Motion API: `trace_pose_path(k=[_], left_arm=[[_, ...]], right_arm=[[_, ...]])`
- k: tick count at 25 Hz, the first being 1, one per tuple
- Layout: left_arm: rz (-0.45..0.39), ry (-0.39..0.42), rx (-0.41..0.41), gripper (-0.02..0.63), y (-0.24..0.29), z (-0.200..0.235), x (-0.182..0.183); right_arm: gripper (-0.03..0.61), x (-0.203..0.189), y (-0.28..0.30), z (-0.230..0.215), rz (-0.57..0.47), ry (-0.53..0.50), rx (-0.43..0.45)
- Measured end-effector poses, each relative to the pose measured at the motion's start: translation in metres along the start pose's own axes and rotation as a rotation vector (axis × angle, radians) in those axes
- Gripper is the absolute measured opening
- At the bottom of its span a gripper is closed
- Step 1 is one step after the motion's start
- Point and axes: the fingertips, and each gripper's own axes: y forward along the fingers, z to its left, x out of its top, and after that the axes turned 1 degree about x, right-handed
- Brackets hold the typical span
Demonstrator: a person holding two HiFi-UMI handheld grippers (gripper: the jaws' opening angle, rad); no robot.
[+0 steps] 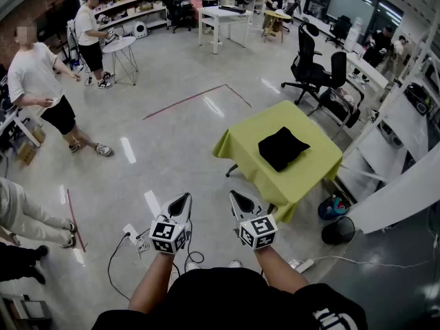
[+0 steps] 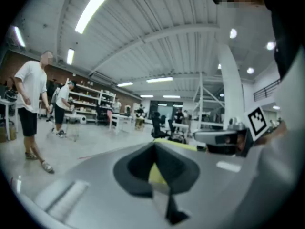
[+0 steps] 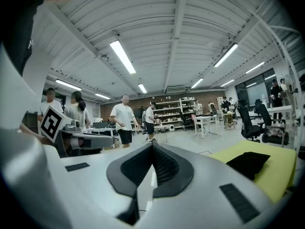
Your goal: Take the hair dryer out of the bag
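Clenched, empty: left gripper (image 1: 183, 198), right gripper (image 1: 234, 196); black bag (image 1: 282, 148) seemingly shut, contents hidden.

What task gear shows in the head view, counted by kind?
Grippers: 2, left gripper and right gripper, both shut and empty
Black bag: 1
Table with yellow-green cloth: 1
Total: 4

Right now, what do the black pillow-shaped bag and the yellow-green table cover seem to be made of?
Black pillow-shaped bag: probably soft matte fabric; it sags with limp corners and shows no shine. Yellow-green table cover: probably thin cloth, matte; it hangs over the edges in loose folds. The exact fibre cannot be told.
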Motion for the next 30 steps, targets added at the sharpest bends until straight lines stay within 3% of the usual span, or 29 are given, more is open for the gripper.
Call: trace_pose_path(k=[16, 30], left_arm=[[0.019, 0.015, -0.015, 0.006, -0.007, 0.004, -0.007], [0.031, 0.053, -0.092, 0.006, -0.013, 0.021, -0.015]], right_arm=[[0.005, 0.000, 0.008, 0.007, -0.005, -0.023, -0.015], [0.006, -0.001, 0.013, 0.022, -0.031, -0.030, -0.109]])
